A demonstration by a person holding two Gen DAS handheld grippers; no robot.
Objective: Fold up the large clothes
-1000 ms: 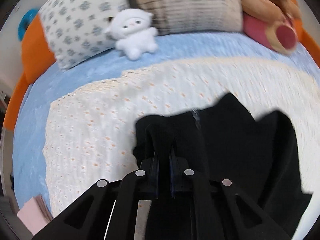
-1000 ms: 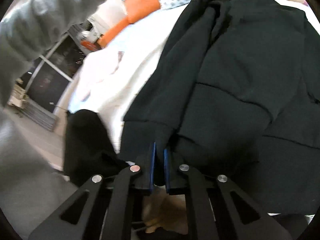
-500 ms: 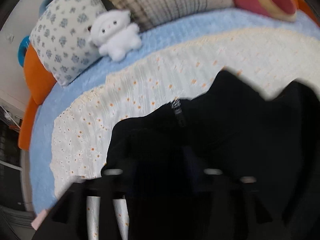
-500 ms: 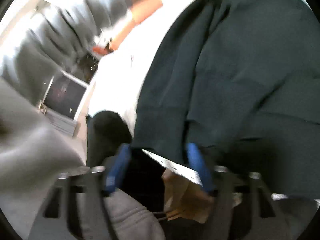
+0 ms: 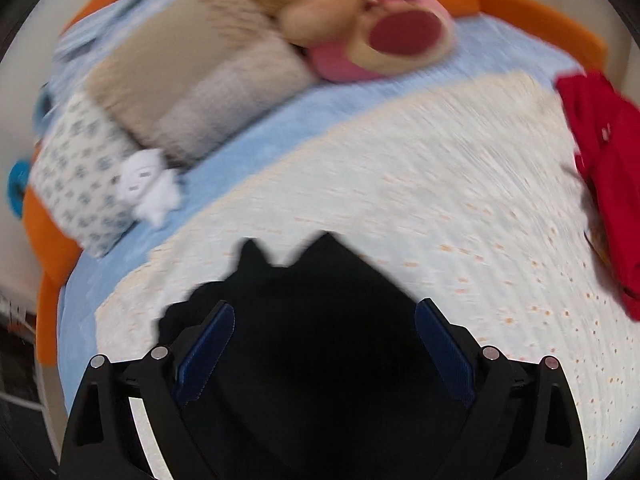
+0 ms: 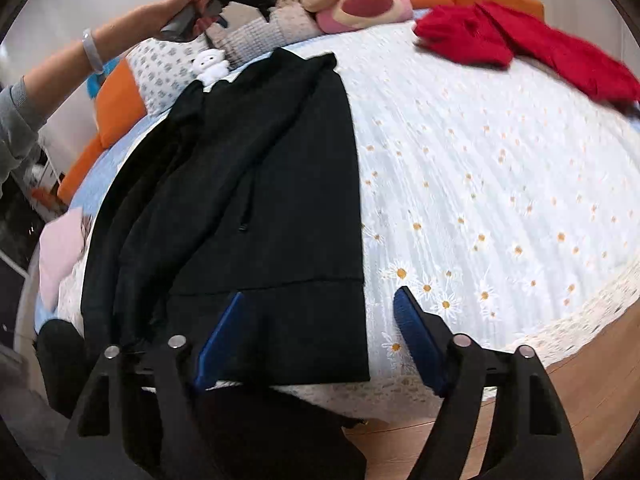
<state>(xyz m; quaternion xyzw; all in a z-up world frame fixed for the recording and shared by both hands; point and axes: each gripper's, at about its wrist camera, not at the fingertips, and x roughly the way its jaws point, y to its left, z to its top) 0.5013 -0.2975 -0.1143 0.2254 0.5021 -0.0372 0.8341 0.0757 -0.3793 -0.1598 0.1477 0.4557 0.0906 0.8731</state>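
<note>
- Right gripper point(image 6: 320, 328): jaws standing wide apart, nothing between the blue pads point(image 6: 218, 334); it is hovering over the bottom hem of the black hoodie point(image 6: 272, 184) at the near edge of the bed.
- Left gripper point(image 5: 325, 354): jaws also spread wide, gripping nothing; the dark cloth is filling the space below and between them in the left wrist view. That view is blurred.
- In the right wrist view the left gripper is showing high above the pillows, held in the person's left hand point(image 6: 196, 6), clear of the garment.
- Black hoodie is lying lengthwise on the white daisy-print blanket point(image 6: 500, 184), folded along its length: straight edge on the right, bunched sleeve and side folds on the left, hood end toward the pillows, drawstring lying on the front.
- Red garment point(image 6: 532, 48) is lying on the blanket's far right, well apart from the hoodie.
- White plush toy point(image 6: 211, 65) is sitting against the patterned pillow point(image 6: 160, 72), just beyond the hoodie's top.
- Pink-and-brown plush bear point(image 6: 360, 0) is resting among the pillows at the head of the bed.
</note>
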